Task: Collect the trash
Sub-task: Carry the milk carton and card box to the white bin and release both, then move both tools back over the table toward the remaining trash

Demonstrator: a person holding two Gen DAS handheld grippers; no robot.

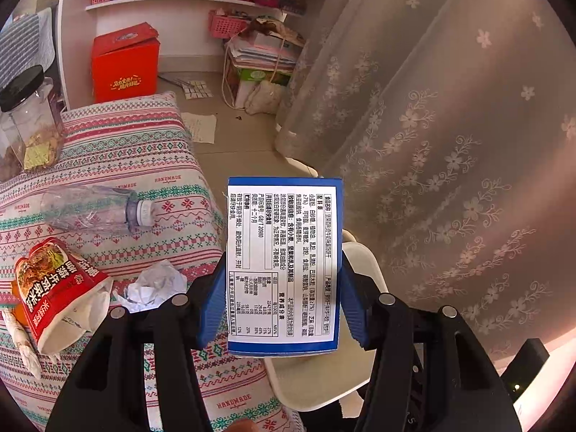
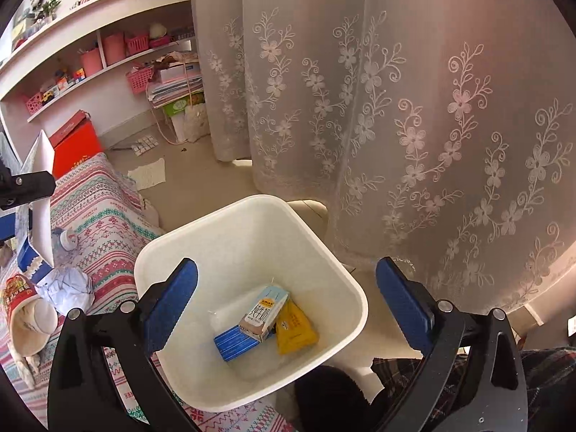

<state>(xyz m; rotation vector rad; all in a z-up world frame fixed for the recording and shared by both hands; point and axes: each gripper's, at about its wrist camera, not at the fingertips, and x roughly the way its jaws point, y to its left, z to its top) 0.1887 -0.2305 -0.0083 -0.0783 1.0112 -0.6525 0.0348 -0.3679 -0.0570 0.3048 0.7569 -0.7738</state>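
Note:
My left gripper (image 1: 282,309) is shut on a blue-and-white snack box (image 1: 284,262), held upright above the edge of the patterned cushion (image 1: 144,151) and the white bin's rim (image 1: 360,270). The box also shows at the left of the right wrist view (image 2: 39,194). My right gripper (image 2: 288,298) is open and empty above the white trash bin (image 2: 316,237), which holds a milk carton (image 2: 264,313), a blue box (image 2: 234,342) and a yellow packet (image 2: 295,327). On the cushion lie a clear plastic bottle (image 1: 97,208), a red paper cup (image 1: 57,288) and crumpled white paper (image 1: 154,284).
A clear jar with a black lid (image 1: 28,122) stands at the cushion's far left. A lace curtain (image 1: 450,126) hangs to the right. A red box (image 1: 124,64), pink baskets and stacked papers sit by the shelf. A paper sheet (image 1: 201,126) lies on the floor.

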